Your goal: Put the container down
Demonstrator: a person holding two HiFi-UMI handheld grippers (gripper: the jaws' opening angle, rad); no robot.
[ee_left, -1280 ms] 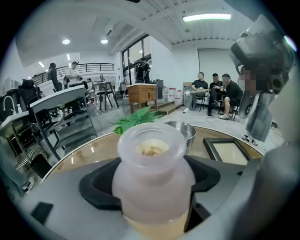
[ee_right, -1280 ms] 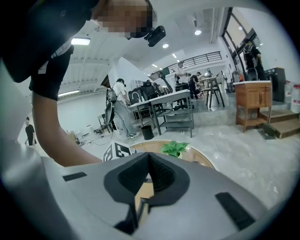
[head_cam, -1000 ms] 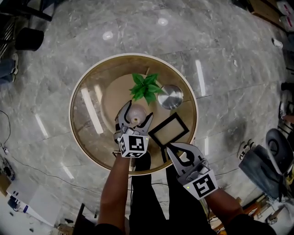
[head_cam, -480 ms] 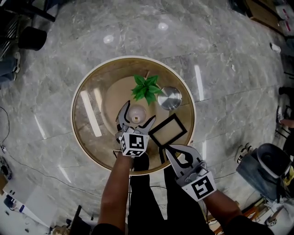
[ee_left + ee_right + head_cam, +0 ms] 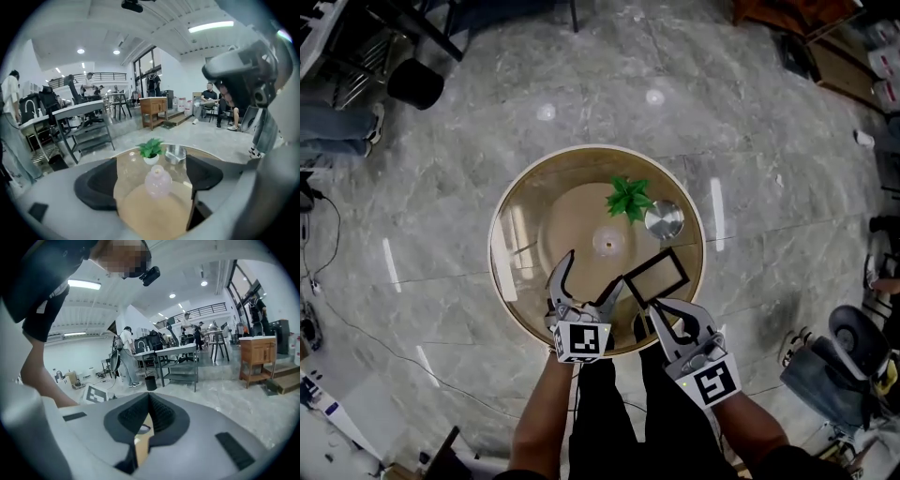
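Observation:
The container [image 5: 607, 243], a small pale pink jar with a narrow neck, stands upright near the middle of the round glass table [image 5: 508, 281]. My left gripper [image 5: 593, 270] sits just short of it, towards the table's near edge. Its jaws are wide apart and closing a little, with nothing between them. In the left gripper view the jar [image 5: 157, 182] stands free beyond the dark pads [image 5: 96, 186]. My right gripper [image 5: 661, 307] is shut on the near corner of a black picture frame [image 5: 656, 277]. The frame's thin edge [image 5: 142, 437] shows pinched between its pads.
A green plant in a white pot [image 5: 628, 199] and a round metal bowl [image 5: 664, 219] stand on the table's far right. The plant [image 5: 150, 149] and bowl [image 5: 176, 152] lie behind the jar. A black stool [image 5: 415, 82] stands on the marble floor; desks, chairs and people are further off.
The left gripper's jaws, which were round the jar, have spread and drawn back towards me, leaving the jar standing alone. The right gripper still holds the frame.

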